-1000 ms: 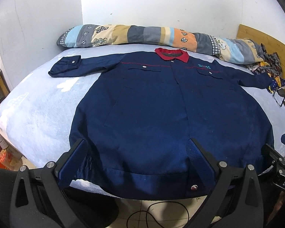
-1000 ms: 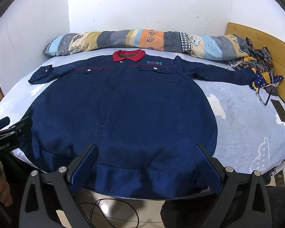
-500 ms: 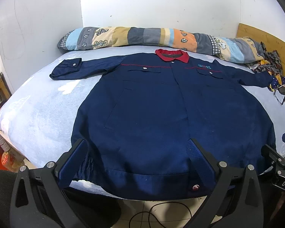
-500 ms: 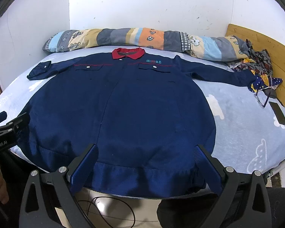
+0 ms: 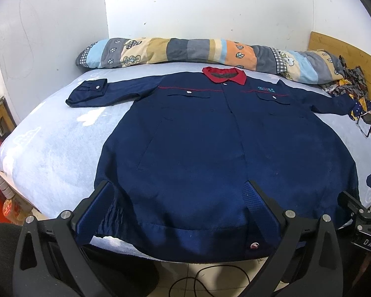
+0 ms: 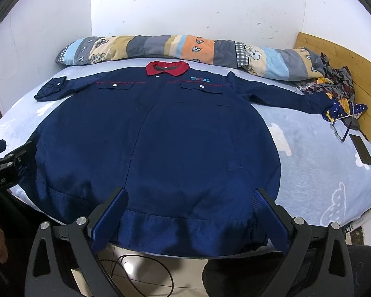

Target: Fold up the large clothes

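Observation:
A large navy work jacket (image 5: pixel 210 148) with a red collar (image 5: pixel 224 74) lies flat and face up on the bed, sleeves spread out to both sides. It also fills the right wrist view (image 6: pixel 160 143). My left gripper (image 5: pixel 178 198) is open and empty, hovering over the hem near the jacket's left bottom part. My right gripper (image 6: pixel 190 203) is open and empty over the hem toward the right bottom part. Each gripper shows at the edge of the other's view.
The bed (image 5: pixel 49 153) has a pale blue cloud sheet. A long patchwork pillow (image 5: pixel 197 52) lies along the wall. Crumpled patterned clothes (image 6: pixel 334 86), glasses and a dark phone (image 6: pixel 362 148) lie at the right by the wooden headboard. A cable lies on the floor (image 6: pixel 141 267).
Both grippers have drifted slightly back and up from the bed, so the view has shifted a little. The jacket has not moved and both stay open.

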Available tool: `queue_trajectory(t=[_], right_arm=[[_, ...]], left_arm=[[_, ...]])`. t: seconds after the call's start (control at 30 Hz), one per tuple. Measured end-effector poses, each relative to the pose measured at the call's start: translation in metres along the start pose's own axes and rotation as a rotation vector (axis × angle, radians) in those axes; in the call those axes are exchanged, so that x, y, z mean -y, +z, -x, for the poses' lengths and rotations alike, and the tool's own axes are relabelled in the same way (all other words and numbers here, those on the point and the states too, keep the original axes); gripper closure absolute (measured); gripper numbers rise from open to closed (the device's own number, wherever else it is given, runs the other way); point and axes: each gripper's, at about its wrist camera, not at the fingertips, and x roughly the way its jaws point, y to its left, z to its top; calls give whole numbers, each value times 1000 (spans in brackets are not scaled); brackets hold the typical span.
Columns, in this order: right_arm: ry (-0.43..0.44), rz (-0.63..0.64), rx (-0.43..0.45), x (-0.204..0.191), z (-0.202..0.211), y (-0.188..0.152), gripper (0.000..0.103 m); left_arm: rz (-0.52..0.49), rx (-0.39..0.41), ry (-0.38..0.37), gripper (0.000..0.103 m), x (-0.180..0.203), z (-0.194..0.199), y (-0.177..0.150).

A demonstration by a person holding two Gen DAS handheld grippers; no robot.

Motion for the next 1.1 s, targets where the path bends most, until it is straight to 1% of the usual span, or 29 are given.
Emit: queue_trajectory(t=[0.13, 0.2, 0.27, 0.3, 0.37, 0.43, 0.5, 0.57, 0.63, 0.67, 0.7, 0.73, 0.77, 0.8, 0.87, 0.9, 0.93, 1.03, 1.1], right_arm=[[1, -1, -6, 0, -1, 0, 2], [23, -16, -18, 5, 0, 2, 3], [58, -59, -34, 15, 0, 8, 3], [69, -77, -41, 22, 0, 11, 3], [87, -139, -48, 43, 0, 20, 3], [115, -205, -59, 68, -4, 33, 2], [133, -288, -64, 97, -10, 42, 2], [155, -377, -45, 129, -14, 50, 2], [120, -435, -34, 161, -22, 58, 2], [135, -493, -23, 176, -26, 60, 2], [129, -547, -35, 188, -32, 60, 2], [107, -588, -69, 195, -41, 62, 2], [108, -645, -85, 207, -49, 60, 3], [113, -702, -90, 220, -55, 59, 4], [129, -769, -76, 240, -65, 65, 5], [125, -780, -68, 247, -69, 71, 5], [103, -780, -67, 256, -73, 75, 5], [36, -755, -59, 289, -90, 91, 5], [-13, -709, -84, 316, -110, 105, 6]], left_arm=[[-4, -1, -9, 0, 2, 1, 4], [-9, 6, -22, 0, 4, 2, 13], [-15, 29, -32, 0, 5, 3, 27], [-19, 35, -53, 0, 6, 2, 36], [-40, 50, -78, 0, 12, -7, 58], [-80, 46, -111, 0, 23, -20, 80], [-142, 65, -134, 0, 42, -40, 104], [-188, 84, -148, 0, 59, -60, 117], [-215, 119, -135, 0, 72, -79, 119], [-233, 105, -105, 0, 79, -90, 119], [-245, 58, -96, 0, 86, -101, 122], [-242, 40, -120, 0, 88, -105, 123], [-233, 32, -162, 0, 89, -105, 125], [-233, 40, -180, 0, 90, -105, 127], [-266, 78, -163, 0, 94, -103, 131], [-289, 98, -139, 0, 97, -102, 131], [-309, 116, -112, 0, 99, -103, 133], [-295, 115, -136, 0, 99, -105, 140], [-266, 102, -154, 0, 95, -107, 144]])
